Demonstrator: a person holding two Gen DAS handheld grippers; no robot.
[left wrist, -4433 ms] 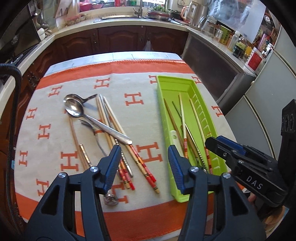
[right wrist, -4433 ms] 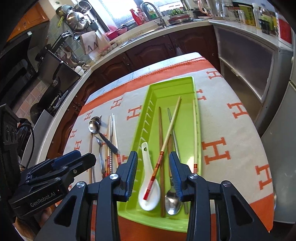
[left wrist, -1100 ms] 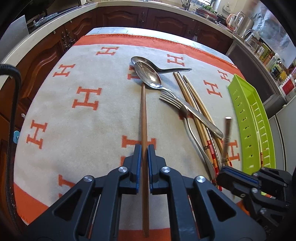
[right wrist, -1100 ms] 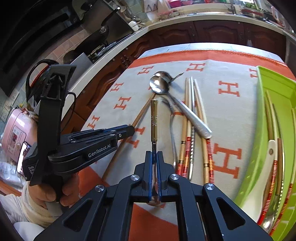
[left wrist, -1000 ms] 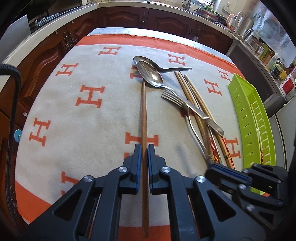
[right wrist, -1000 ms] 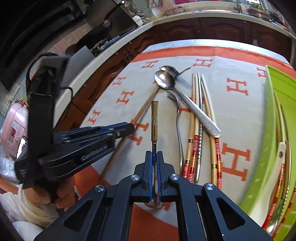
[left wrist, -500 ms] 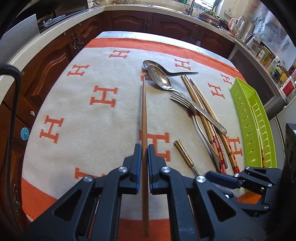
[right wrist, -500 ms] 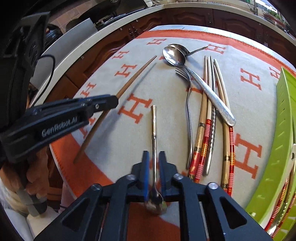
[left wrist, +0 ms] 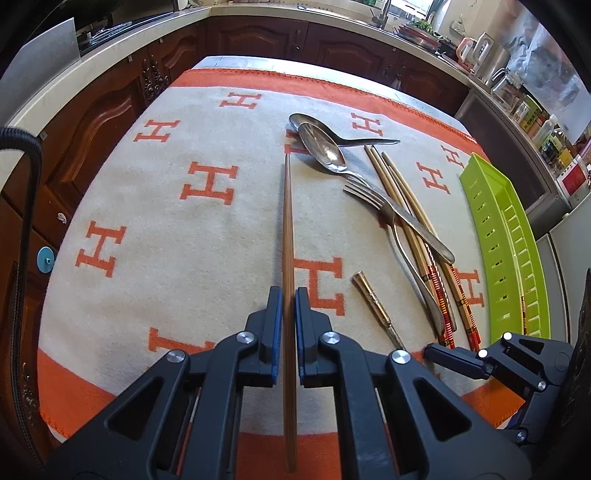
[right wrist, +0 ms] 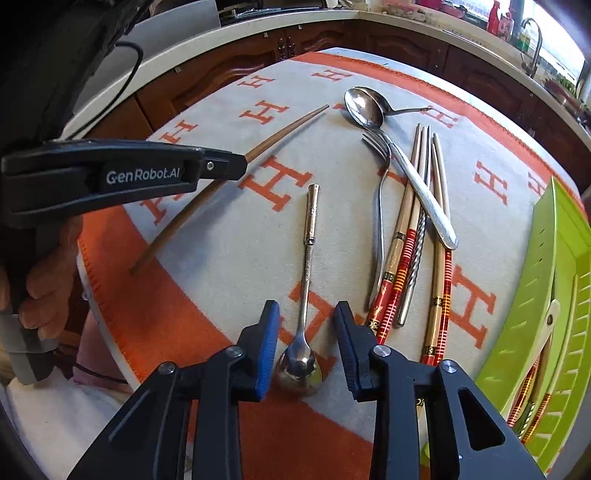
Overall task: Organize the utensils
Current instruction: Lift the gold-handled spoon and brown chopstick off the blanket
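My left gripper (left wrist: 288,306) is shut on a brown wooden chopstick (left wrist: 287,229) and holds it above the cloth; it also shows in the right wrist view (right wrist: 280,133). My right gripper (right wrist: 304,325) is open, with a small gold-handled spoon (right wrist: 308,258) lying on the cloth between its fingers; the spoon's handle shows in the left wrist view (left wrist: 373,302). Two large spoons (left wrist: 321,146), a fork (left wrist: 391,229) and several chopsticks (left wrist: 417,229) lie on the cloth. The green tray (left wrist: 495,236) is at the right.
The cloth (left wrist: 177,221) with orange H marks covers the table. In the right wrist view the green tray (right wrist: 535,295) holds a white spoon (right wrist: 543,332) and striped chopsticks. Kitchen counters and dark cabinets (left wrist: 258,33) surround the table.
My right gripper has opened and let go of the small gold-handled spoon, which now lies on the cloth. My left gripper has lifted the brown chopstick a little and drawn back.
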